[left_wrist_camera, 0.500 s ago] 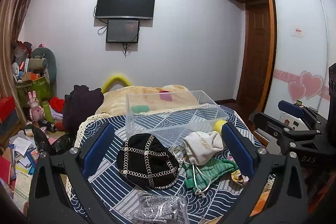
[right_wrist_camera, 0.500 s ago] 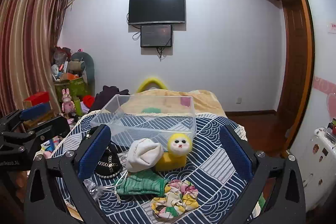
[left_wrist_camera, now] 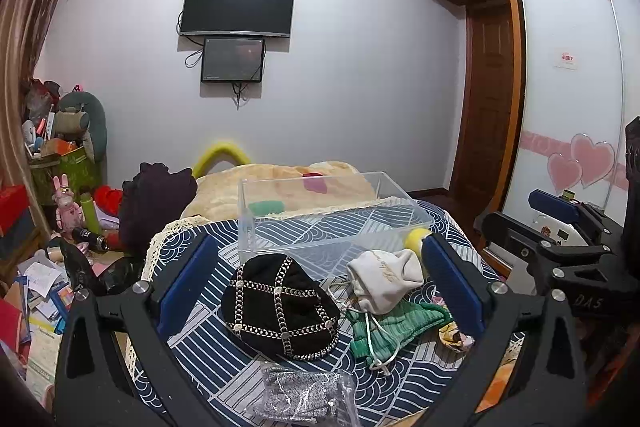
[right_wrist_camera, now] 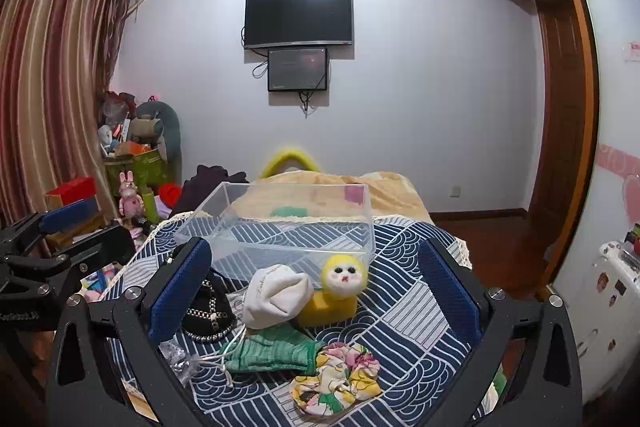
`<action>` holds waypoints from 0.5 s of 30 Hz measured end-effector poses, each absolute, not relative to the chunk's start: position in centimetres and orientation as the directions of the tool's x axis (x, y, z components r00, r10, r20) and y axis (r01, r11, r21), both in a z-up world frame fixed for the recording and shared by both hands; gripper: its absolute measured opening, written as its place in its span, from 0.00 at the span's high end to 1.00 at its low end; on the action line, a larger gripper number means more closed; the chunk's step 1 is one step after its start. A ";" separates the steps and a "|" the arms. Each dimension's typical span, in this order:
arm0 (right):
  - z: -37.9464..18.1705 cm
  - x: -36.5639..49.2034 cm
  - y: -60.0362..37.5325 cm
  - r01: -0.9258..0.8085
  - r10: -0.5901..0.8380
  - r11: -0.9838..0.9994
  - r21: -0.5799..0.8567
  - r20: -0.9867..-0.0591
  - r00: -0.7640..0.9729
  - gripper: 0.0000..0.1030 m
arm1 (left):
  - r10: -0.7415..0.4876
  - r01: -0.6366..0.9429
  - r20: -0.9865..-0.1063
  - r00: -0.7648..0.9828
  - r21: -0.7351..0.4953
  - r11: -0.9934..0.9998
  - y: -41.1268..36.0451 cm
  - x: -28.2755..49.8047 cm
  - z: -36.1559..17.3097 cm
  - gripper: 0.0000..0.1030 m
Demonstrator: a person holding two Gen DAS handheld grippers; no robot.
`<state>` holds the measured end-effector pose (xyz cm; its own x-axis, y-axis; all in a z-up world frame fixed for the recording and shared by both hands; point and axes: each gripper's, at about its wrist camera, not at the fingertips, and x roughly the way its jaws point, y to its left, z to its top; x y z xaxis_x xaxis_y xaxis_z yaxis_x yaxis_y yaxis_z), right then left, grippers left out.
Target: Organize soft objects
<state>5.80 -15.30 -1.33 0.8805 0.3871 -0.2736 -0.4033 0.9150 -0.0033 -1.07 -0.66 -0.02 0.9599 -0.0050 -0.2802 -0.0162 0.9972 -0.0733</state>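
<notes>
Bearing gold script too small to read, the white pouch lies between the wide-spread left hand-held gripper.

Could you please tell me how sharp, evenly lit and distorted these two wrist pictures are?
Left wrist view: dark corners, the wardrobe bows strongly, the black hat is sharp, the grey bag at the bottom is soft. Right wrist view: even indoor light, the curtain curves, faint reflections on the clear box, the yellow toy is sharp.
</notes>
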 end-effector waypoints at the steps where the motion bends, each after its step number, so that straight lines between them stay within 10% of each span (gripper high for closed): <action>1: -1.3 5.7 -15.2 -0.403 0.386 0.915 -0.004 -0.274 0.881 0.00 | -0.006 -0.016 -0.280 0.960 -0.074 0.997 -0.7 -1.1 0.0 0.00; 15: -1.1 5.6 -15.4 -0.403 0.389 0.915 0.000 -0.268 0.882 0.00 | -0.008 -0.013 -0.279 0.960 -0.074 0.997 -0.9 -1.2 0.0 0.00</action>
